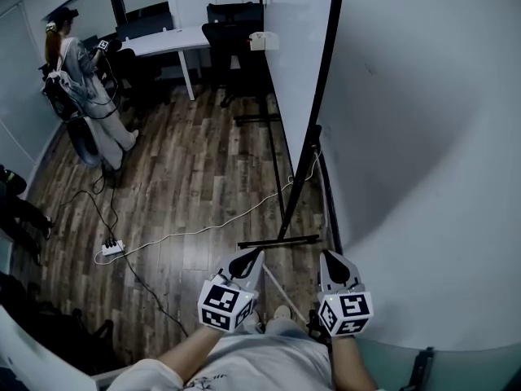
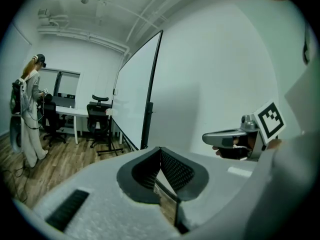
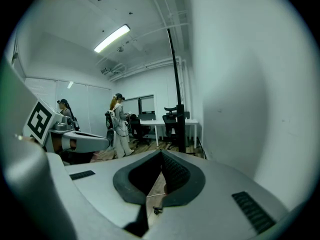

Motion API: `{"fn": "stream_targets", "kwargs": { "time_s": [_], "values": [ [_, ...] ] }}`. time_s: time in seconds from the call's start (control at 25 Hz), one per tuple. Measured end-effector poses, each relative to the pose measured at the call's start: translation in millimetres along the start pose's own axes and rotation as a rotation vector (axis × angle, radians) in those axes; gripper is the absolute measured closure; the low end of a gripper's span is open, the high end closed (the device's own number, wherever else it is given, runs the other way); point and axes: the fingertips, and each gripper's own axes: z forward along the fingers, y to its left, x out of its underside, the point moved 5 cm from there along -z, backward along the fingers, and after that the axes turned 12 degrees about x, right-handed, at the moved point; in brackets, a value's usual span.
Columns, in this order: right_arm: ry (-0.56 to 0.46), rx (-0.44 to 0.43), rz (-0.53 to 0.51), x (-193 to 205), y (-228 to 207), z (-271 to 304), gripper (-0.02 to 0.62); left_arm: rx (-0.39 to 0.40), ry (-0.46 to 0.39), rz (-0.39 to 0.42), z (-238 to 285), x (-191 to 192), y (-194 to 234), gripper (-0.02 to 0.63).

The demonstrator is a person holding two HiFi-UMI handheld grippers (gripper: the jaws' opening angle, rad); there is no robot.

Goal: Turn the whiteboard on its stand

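Head view had the whiteboard (image 1: 295,55) standing almost edge-on ahead of me, with its black stand post (image 1: 319,96) running down to the cross foot (image 1: 278,240) on the wood floor, just beyond both claws. The left gripper (image 1: 247,256) was clenched on nothing, and so was the right gripper (image 1: 332,259). Each gripper view showed the pads meeting with only floor behind them, and neither one was touching the frame. My biggest worry was the white wall (image 1: 423,137) right beside the post. If the board got swung that way, I reckoned its edge would knock or scrape the wall before it came round. The second worry was the white cable (image 1: 203,230) trailing from the power strip (image 1: 111,248) up toward the stand. If the base shifted during the turn, it looked likely to snag on the foot or drag the strip along. Closed jaws can only push, too, and on a slick board face or a thin post they'd probably skid off, so the board might lurch or swing back. The foot also sat near my own shoes, so a careless step could catch it. The other person (image 1: 81,72) by the desk (image 1: 167,41) was well apart, so I doubt they'd be in the way.
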Motion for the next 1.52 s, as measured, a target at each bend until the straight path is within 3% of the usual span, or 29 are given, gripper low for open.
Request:
{"fn": "stream_targets", "kwargs": {
  "time_s": [0.8,1.52],
  "values": [
    [-0.076,-0.058,-0.046,-77.1,-25.0,129.6,0.588,-0.028,-0.035,0.003,83.3,-50.0,57.9,0.595],
    [-0.061,-0.056,-0.036,-96.7,-43.0,224.9,0.582,-0.053,-0.025,0.005,131.2,-66.3,104.6,0.595]
  ]
}}
